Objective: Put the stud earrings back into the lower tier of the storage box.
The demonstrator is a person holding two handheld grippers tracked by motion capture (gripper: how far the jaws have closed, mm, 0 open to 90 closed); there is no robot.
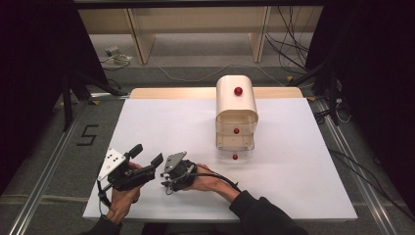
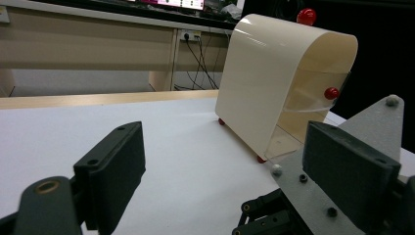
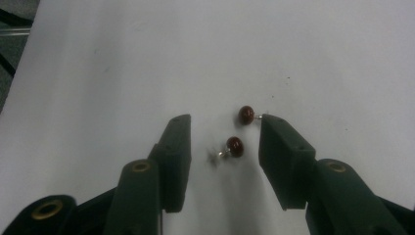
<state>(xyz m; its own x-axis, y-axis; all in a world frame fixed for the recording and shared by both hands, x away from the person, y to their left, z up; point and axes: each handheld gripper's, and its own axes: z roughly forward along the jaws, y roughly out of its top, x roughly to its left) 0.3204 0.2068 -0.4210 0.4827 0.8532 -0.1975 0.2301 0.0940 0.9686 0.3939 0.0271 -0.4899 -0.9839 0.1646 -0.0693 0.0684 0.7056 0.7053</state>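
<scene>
Red earring (image 3: 235, 146) betw right gripper (image 3: 224, 147) jaws

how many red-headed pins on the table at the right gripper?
2. One pin lies between the right gripper's fingers; the other sits just beyond, beside one fingertip. Others may be hidden under the fingers.

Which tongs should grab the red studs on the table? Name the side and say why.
Right. The right tongs point down at the two red studs, one lying between the open jaws. The left tongs face the cream box instead.
</scene>
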